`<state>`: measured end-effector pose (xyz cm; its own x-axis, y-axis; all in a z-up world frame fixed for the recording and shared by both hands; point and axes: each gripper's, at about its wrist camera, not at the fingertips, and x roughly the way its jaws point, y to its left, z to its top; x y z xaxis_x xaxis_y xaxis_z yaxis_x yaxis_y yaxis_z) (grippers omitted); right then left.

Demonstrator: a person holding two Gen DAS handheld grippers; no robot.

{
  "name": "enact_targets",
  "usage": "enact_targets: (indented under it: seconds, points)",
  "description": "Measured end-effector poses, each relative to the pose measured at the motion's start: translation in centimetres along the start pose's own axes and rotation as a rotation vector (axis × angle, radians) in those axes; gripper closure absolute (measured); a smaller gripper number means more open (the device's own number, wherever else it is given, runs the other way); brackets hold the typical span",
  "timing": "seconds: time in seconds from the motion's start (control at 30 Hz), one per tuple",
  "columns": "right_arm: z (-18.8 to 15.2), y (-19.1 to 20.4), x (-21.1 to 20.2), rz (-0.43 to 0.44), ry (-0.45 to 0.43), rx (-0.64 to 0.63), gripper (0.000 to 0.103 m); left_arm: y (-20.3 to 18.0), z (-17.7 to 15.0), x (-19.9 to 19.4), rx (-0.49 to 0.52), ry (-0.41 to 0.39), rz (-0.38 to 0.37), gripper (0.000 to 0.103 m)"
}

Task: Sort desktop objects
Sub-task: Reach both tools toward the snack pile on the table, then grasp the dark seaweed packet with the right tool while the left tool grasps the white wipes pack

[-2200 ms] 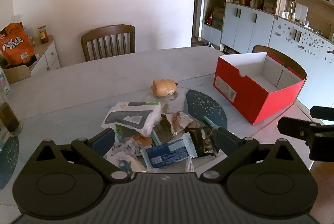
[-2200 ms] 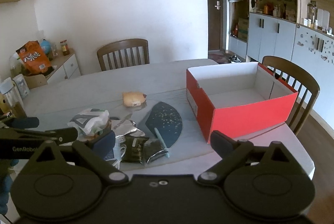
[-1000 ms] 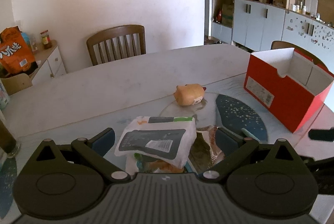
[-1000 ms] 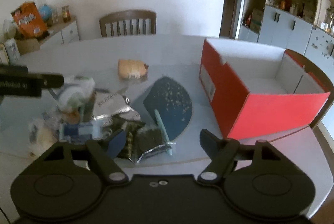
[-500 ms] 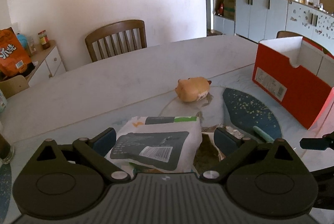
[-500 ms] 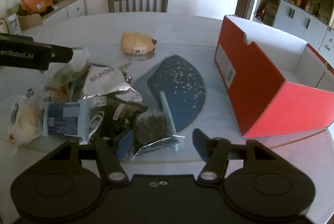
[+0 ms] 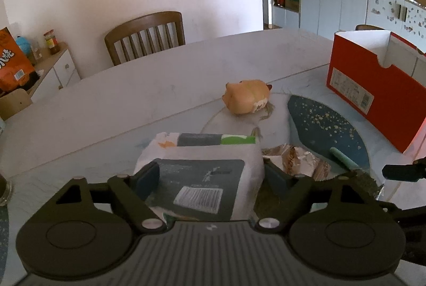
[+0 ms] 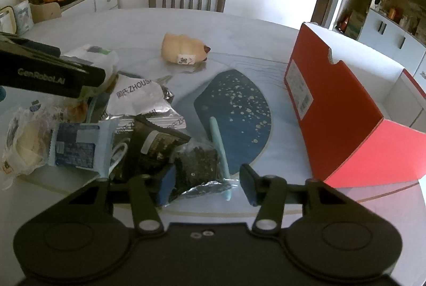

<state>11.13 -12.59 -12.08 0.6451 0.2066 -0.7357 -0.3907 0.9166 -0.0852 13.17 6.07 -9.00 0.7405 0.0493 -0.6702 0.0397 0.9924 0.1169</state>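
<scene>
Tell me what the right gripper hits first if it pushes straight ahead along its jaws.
The right gripper would most likely first meet the clear packet of dark dried bits lying between its open jaws, with the pale green pen just beside it. Depth is uncertain.
</scene>
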Motion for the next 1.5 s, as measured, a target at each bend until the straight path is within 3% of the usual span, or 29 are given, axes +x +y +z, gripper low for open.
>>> enact_targets:
  seconds: [0.17,0.3,0.47,0.67,1.1,1.5]
  points:
    - [0.0,0.2,0.1,0.016,0.004,-0.004,0.064,-0.3,-0.2,0.6,0.031,0.016,-0.006,0.037]
    - [0.0,0.3,0.1,0.022,0.005,-0.003,0.067,-0.5,-0.2,0.8,0.056,0.017,-0.010,0.045]
    - [0.2,0.3,-0.1,0.026,0.006,0.014,0.073,-0.5,0.1,0.7,0.064,0.012,-0.015,0.069]
    - [0.4,0.2,-0.6,0.024,-0.003,0.030,0.076,-0.2,0.3,0.1,0.067,-0.007,0.001,0.080]
    - [1.1,-0.4,-3.4,-0.018,-0.052,0.072,0.077,3.9,0.9,-3.8,-0.059,-0.107,-0.016,0.090]
    - [1.5,0.2,-7.5,-0.039,-0.106,0.125,0.077,6.4,0.8,-8.4,-0.146,-0.191,-0.089,0.092]
